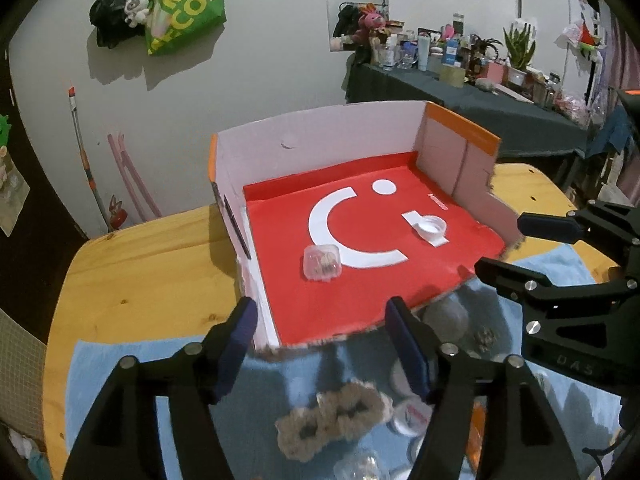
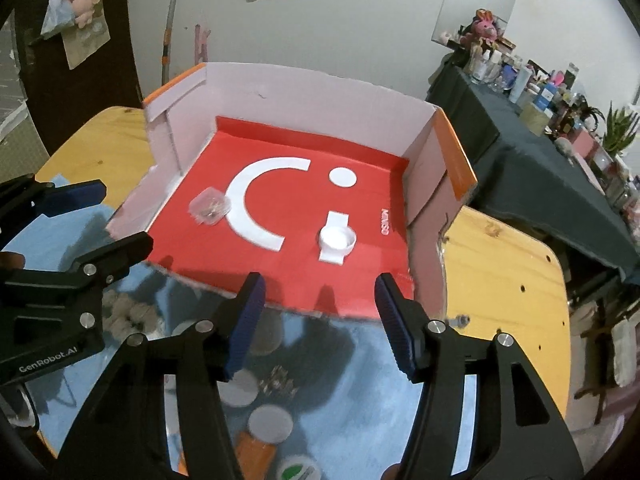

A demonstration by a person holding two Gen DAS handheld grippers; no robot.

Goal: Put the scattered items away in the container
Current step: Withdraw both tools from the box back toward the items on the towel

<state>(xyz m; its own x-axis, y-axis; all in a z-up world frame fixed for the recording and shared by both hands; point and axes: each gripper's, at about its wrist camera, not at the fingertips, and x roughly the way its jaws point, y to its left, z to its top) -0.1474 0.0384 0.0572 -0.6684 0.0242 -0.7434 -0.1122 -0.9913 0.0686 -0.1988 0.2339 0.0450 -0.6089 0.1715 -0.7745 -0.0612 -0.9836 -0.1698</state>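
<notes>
Both tools hang over the near edge of the container [image 1: 320, 140], a low cardboard box with a red floor on the wooden tabletop [image 1: 132, 280]. The left tool [image 1: 320, 344] is spread and holds nothing. The right tool [image 2: 320, 320] is spread too, and empty. Inside the box lie a small clear case [image 1: 322, 262] at the left and a white cap [image 1: 431, 228] at the right. More small items, among them a fuzzy scrunchie [image 1: 332, 416], lie on the blue cloth [image 1: 120, 380] in front.

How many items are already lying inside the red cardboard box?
2. A small clear plastic case lies on the left part of the red floor of the box, and a white cap sits on the right part. Nothing seems hidden; the whole floor is visible.
</notes>
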